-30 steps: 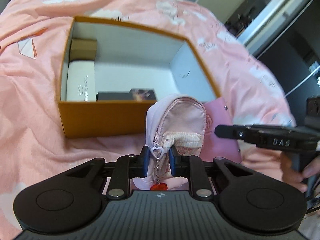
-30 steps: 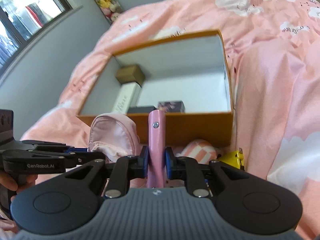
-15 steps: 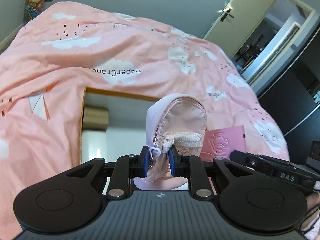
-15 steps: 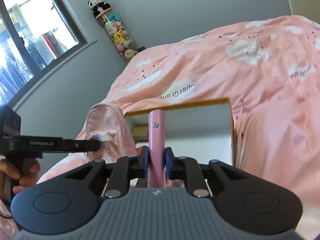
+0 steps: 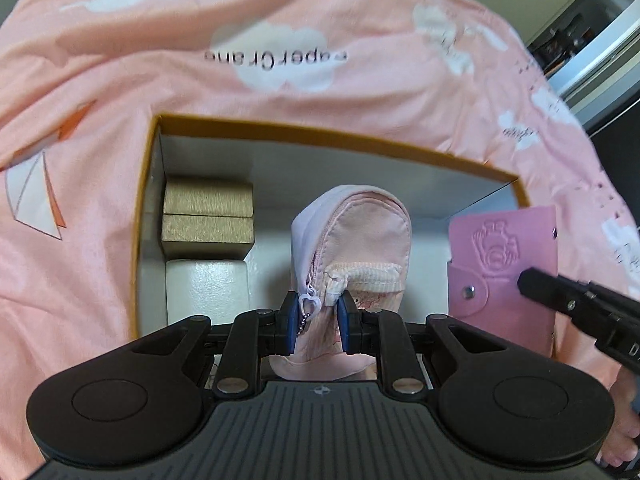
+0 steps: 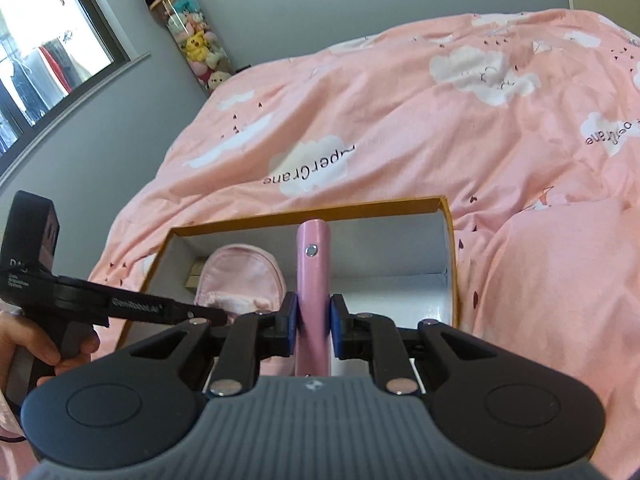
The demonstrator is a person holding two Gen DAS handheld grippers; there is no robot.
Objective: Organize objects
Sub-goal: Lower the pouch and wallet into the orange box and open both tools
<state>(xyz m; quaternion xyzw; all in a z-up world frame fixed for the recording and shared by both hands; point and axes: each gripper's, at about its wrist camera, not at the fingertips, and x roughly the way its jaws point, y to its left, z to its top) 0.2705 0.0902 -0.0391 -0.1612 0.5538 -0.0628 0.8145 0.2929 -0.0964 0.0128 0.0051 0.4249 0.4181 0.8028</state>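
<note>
My left gripper (image 5: 318, 314) is shut on a small pale pink zip pouch (image 5: 360, 236), held upright over the open orange box (image 5: 328, 136). In the right wrist view the same pouch (image 6: 240, 276) hangs over the box's left half. My right gripper (image 6: 313, 318) is shut on a flat pink card wallet (image 6: 313, 272), seen edge-on above the orange box (image 6: 450, 240). The left wrist view shows that wallet (image 5: 504, 248) face-on at the box's right side, with its embossed figure and snap tab.
Inside the box lie a gold-brown carton (image 5: 208, 216) at the far left and a white case (image 5: 206, 292) in front of it. The box sits on a pink cloud-print duvet (image 6: 440, 120). A hand (image 6: 24, 340) grips the left tool. A tube of plush toys (image 6: 196, 40) stands by the wall.
Both grippers have moved forward from in front of the box to above its opening, carrying the pouch and the wallet. The box's front wall has dropped out of sight beneath them.
</note>
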